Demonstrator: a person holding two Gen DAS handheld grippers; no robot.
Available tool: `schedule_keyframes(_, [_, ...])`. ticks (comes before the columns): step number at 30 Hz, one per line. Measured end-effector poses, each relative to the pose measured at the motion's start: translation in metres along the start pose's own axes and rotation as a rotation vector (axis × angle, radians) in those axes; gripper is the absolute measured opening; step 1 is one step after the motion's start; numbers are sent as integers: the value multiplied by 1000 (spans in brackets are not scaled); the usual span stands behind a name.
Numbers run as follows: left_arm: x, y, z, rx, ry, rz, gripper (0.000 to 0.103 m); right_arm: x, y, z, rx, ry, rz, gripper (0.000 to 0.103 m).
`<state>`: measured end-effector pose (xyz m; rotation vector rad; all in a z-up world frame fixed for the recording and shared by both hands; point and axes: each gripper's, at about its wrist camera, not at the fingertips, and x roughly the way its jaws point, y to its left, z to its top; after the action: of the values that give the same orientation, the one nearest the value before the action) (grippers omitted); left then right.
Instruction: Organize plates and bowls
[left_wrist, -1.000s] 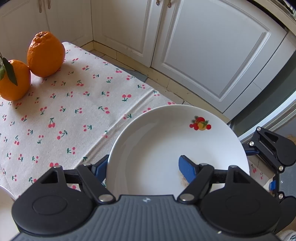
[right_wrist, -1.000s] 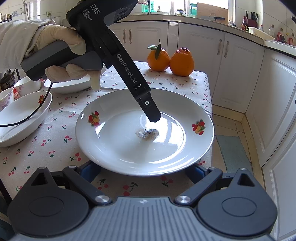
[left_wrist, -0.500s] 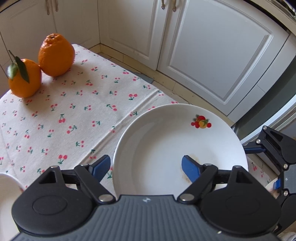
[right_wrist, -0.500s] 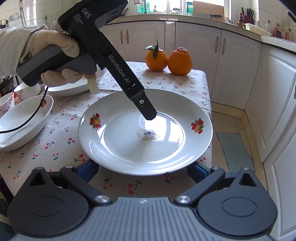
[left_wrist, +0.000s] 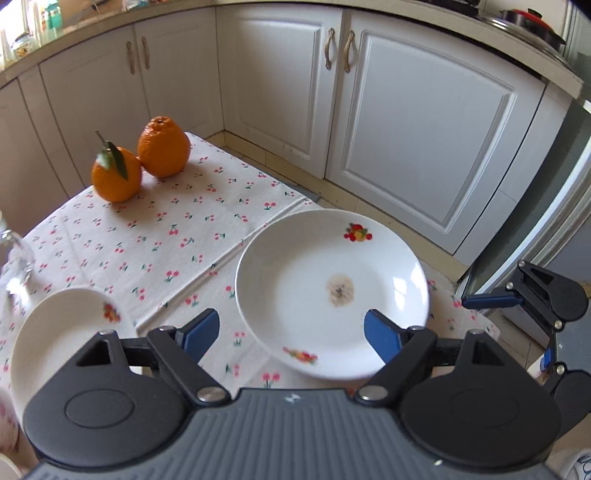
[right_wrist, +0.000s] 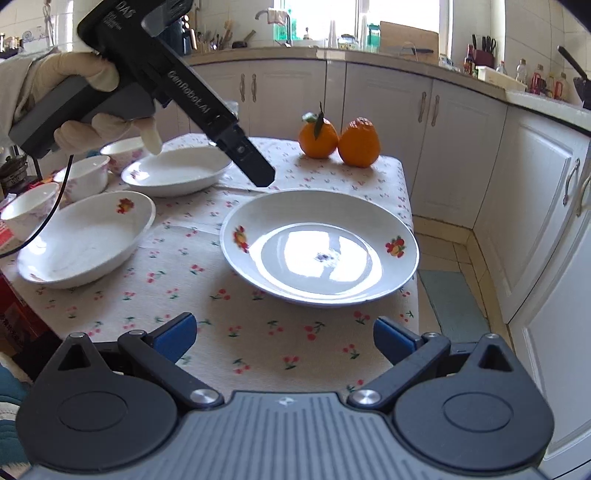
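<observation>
A white round plate (right_wrist: 319, 247) with fruit prints and a small stain in its middle lies on the cherry-print tablecloth near the table's right edge; it also shows in the left wrist view (left_wrist: 332, 291). My left gripper (left_wrist: 291, 332) is open and empty, raised above the plate's near-left side; it shows in the right wrist view (right_wrist: 258, 173). My right gripper (right_wrist: 284, 336) is open and empty, back from the plate's near rim; it shows in the left wrist view (left_wrist: 491, 301). Two white oval dishes (right_wrist: 86, 240) (right_wrist: 177, 175) lie to the left.
Two oranges (right_wrist: 340, 142) stand at the table's far right corner. Three small bowls (right_wrist: 83, 177) sit at the far left. A glass (left_wrist: 14, 258) stands at the left in the left wrist view. White cabinets (left_wrist: 406, 129) and floor lie past the table's edge.
Both grippers have drawn back and up from the plate. The left fingers no longer straddle its rim; the right fingers have left its near rim. The plate rests on the table.
</observation>
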<state>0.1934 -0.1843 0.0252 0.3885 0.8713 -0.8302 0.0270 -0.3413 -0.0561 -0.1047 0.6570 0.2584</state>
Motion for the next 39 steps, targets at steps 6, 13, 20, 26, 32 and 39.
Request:
schedule_keyframes(6, [-46, -20, -51, 13, -80, 70, 91, -14, 25, 0, -14, -41, 31, 103])
schedule_keyframes(13, [-73, -35, -121, -52, -123, 141, 91, -19, 51, 1, -34, -63, 60, 103])
schedule_keyframes(20, [-83, -47, -172, -91, -142, 223, 91, -19, 69, 0, -17, -55, 79, 103])
schedule_keyframes(26, [-95, -52, -200, -80, -186, 286, 91, -11, 79, -2, 5, -35, 115, 103])
schedule_keyframes(32, [-105, -46, -222, -122, -195, 321, 92, 1, 87, 1, 21, -22, 148, 103])
schedule_keyframes(39, [-106, -25, -247, -158, -158, 347, 92, 15, 93, 12, 12, 21, 189, 103])
